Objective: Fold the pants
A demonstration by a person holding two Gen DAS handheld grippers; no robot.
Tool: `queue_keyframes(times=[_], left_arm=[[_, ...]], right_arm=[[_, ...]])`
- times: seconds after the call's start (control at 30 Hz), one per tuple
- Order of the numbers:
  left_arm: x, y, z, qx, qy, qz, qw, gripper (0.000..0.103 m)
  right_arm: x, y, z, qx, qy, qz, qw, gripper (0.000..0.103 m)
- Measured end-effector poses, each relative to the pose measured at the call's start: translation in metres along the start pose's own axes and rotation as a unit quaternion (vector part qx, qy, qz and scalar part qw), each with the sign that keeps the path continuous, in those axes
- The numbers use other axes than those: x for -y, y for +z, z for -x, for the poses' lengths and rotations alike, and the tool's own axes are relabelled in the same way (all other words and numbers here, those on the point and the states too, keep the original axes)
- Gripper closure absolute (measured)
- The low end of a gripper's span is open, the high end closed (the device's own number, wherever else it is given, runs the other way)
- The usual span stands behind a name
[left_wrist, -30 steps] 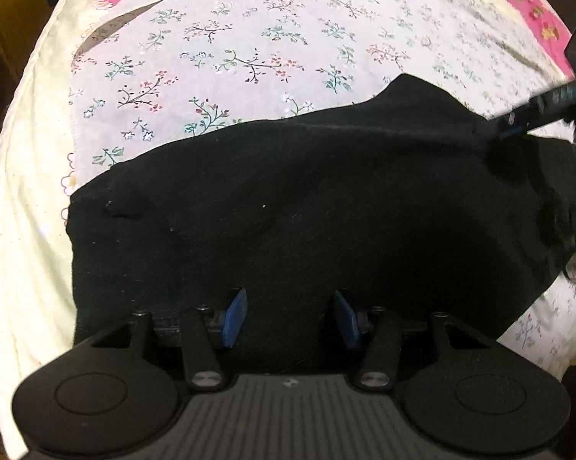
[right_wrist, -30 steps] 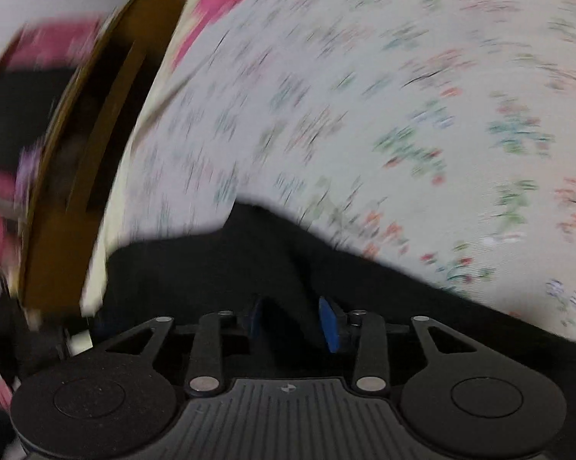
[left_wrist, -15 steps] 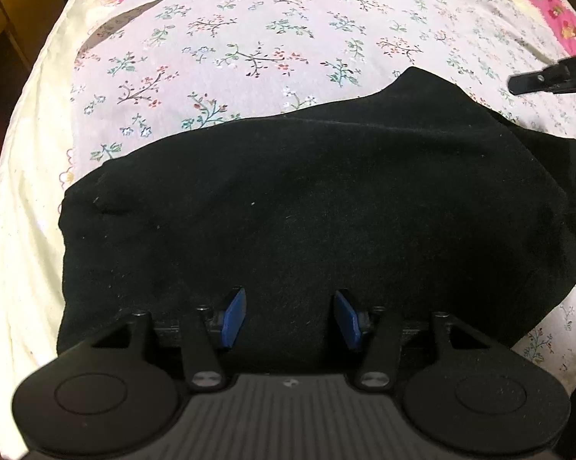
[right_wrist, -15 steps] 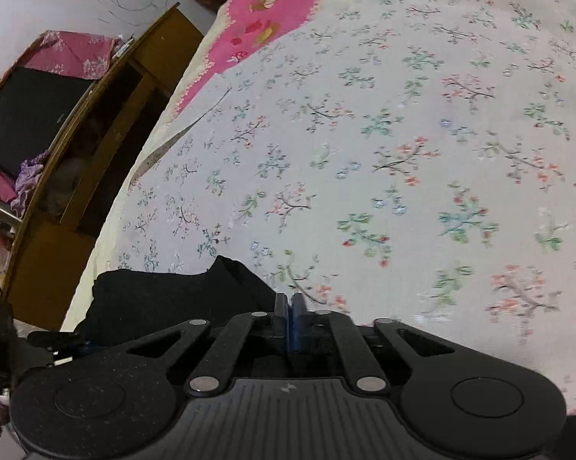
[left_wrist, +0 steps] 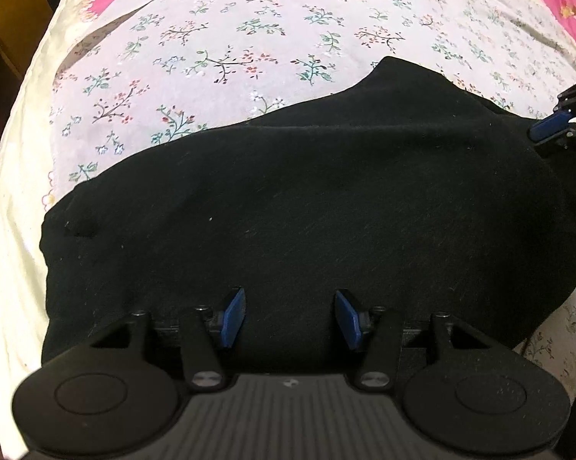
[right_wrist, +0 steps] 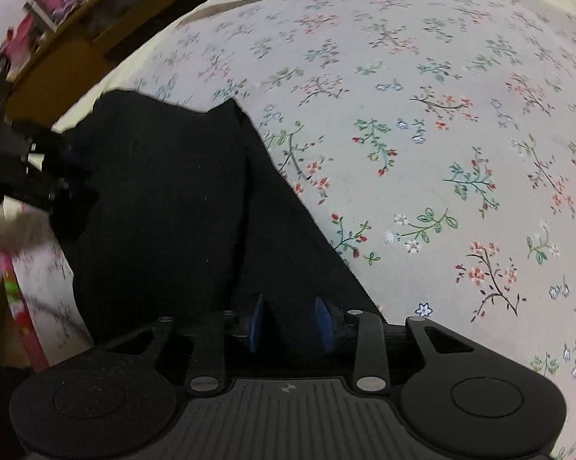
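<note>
Black pants [left_wrist: 307,207] lie bunched on the floral bed [left_wrist: 249,38]. Soft, limp; best pinched at an edge. Left gripper [left_wrist: 291,316] held open above them; right gripper [right_wrist: 291,322] opening, nothing clamped.

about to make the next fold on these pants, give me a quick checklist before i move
1. Black pants lie flat on the floral bedsheet: ok, a few soft wrinkles.
2. Left gripper open above the cloth, nothing pinched: ok.
3. Right gripper free of cloth: cannot tell; its jaws are opening, with dark fabric showing between them.
4. Both grippers stand apart over opposite ends of the pants: ok.
5. Bare sheet beyond the pants for the fold: ok.
</note>
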State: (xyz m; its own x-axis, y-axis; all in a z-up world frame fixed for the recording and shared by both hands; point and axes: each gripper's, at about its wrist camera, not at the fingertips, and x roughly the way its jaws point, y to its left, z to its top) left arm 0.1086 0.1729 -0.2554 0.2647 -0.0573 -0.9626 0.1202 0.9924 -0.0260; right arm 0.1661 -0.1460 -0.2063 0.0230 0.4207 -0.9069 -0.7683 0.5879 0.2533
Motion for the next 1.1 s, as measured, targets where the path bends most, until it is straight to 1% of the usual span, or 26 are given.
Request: queue_keyframes(times=[0.1, 0.17, 0.2, 0.3, 0.33, 0.4, 0.47, 0.57, 0.67, 0.73, 0.8, 0.87, 0.9, 0.93, 0.97, 1.03, 1.1], left_arm=[[0.004, 0.001, -0.001, 0.001, 0.003, 0.001, 1.0, 0.042], [0.005, 0.0, 0.001, 0.0, 0.005, 0.001, 1.0, 0.042], [0.006, 0.0, 0.001, -0.001, 0.006, 0.0, 1.0, 0.042], [0.008, 0.001, 0.001, -0.003, 0.008, -0.002, 1.0, 0.04], [0.008, 0.001, 0.002, -0.004, 0.009, -0.003, 0.9999, 0.039], [0.009, 0.001, 0.003, -0.006, 0.011, -0.004, 0.9999, 0.039], [0.008, 0.001, 0.003, -0.007, 0.01, -0.002, 0.9999, 0.039], [0.008, 0.002, 0.001, -0.008, 0.01, 0.0, 0.9999, 0.038], [0.006, 0.004, -0.001, -0.01, 0.008, -0.001, 0.9999, 0.038], [0.005, 0.005, -0.004, -0.013, 0.006, 0.0, 0.9999, 0.037], [0.005, 0.007, -0.004, -0.015, 0.008, -0.003, 0.9999, 0.037], [0.008, 0.009, -0.002, -0.012, 0.009, -0.005, 0.9999, 0.037], [0.01, 0.01, 0.001, -0.011, 0.009, -0.007, 0.9999, 0.037], [0.011, 0.011, 0.004, -0.007, 0.007, -0.009, 0.9999, 0.037], [0.013, 0.012, 0.007, -0.004, 0.005, -0.009, 0.9999, 0.037], [0.019, 0.016, 0.013, 0.006, 0.0, -0.01, 0.9999, 0.037], [0.029, 0.023, 0.019, 0.021, -0.012, -0.011, 0.9996, 0.037]], right_arm=[[0.001, -0.003, 0.012, 0.026, 0.002, 0.012, 1.0, 0.085], [0.007, -0.004, 0.019, 0.045, -0.007, 0.01, 0.999, 0.082], [0.009, -0.004, 0.019, 0.047, -0.01, 0.015, 0.999, 0.079], [0.008, 0.001, 0.004, 0.02, -0.024, 0.054, 0.998, 0.078], [0.007, 0.002, 0.0, 0.009, -0.022, 0.066, 0.998, 0.087], [0.003, 0.003, -0.004, -0.01, -0.027, 0.068, 0.997, 0.103], [0.002, -0.001, -0.001, -0.016, -0.039, 0.066, 0.997, 0.103], [0.007, -0.006, 0.008, -0.02, -0.065, 0.045, 0.997, 0.103], [0.024, -0.015, 0.018, -0.02, -0.1, 0.004, 0.995, 0.103], [0.038, -0.023, 0.022, -0.01, -0.127, -0.027, 0.992, 0.103], [0.047, -0.027, 0.026, -0.003, -0.115, -0.063, 0.991, 0.103], [0.045, -0.028, 0.037, 0.027, -0.137, -0.074, 0.987, 0.103], [0.045, -0.031, 0.046, 0.045, -0.14, -0.09, 0.985, 0.099], [0.046, -0.036, 0.054, 0.056, -0.134, -0.109, 0.983, 0.096], [0.046, -0.042, 0.06, 0.059, -0.126, -0.119, 0.983, 0.097], [0.042, -0.056, 0.062, 0.039, -0.14, -0.097, 0.985, 0.09], [0.046, -0.075, 0.059, 0.011, -0.173, -0.087, 0.981, 0.093]])
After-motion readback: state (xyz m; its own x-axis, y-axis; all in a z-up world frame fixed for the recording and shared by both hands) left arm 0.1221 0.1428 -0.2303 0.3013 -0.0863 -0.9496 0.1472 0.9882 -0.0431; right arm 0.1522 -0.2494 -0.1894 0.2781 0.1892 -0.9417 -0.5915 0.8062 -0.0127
